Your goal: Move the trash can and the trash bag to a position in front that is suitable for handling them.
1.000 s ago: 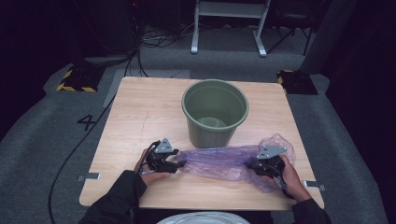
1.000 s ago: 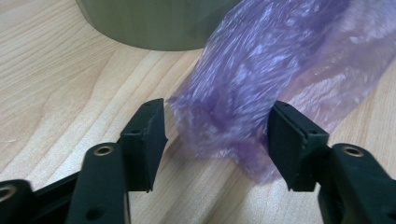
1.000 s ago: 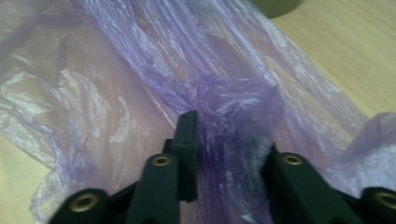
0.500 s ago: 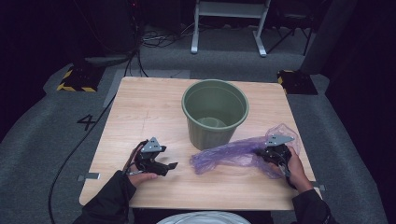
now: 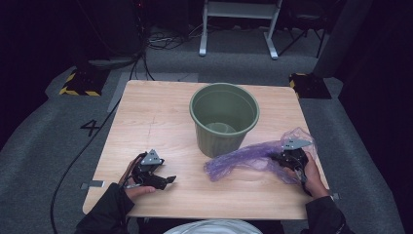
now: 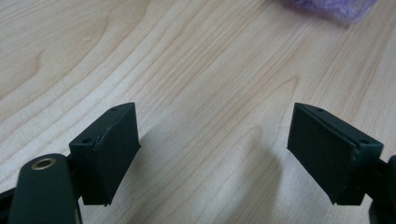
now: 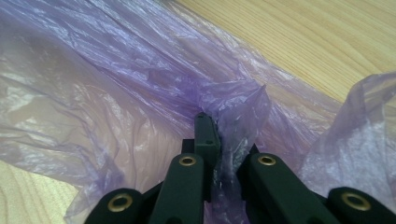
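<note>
Bucket (image 5: 223,118): upright mid-table, nothing visible inside | Bag (image 5: 246,158): purple, lying lengthwise across table front of bucket, at right | Right gripper (image 5: 286,158): clenched on bag | Left gripper (image 5: 165,181): released, on bare table (image 5: 146,117)

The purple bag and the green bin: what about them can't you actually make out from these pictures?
- Bag: its far end lies under the right gripper and hand in the high view. In the right gripper view, crumpled film wraps the jaw tips, so the size of the pinch is unclear.
- Bag in the left gripper view: the top edge leaves just a corner.
- Bin: its floor is dim, so small contents are uncertain.
</note>
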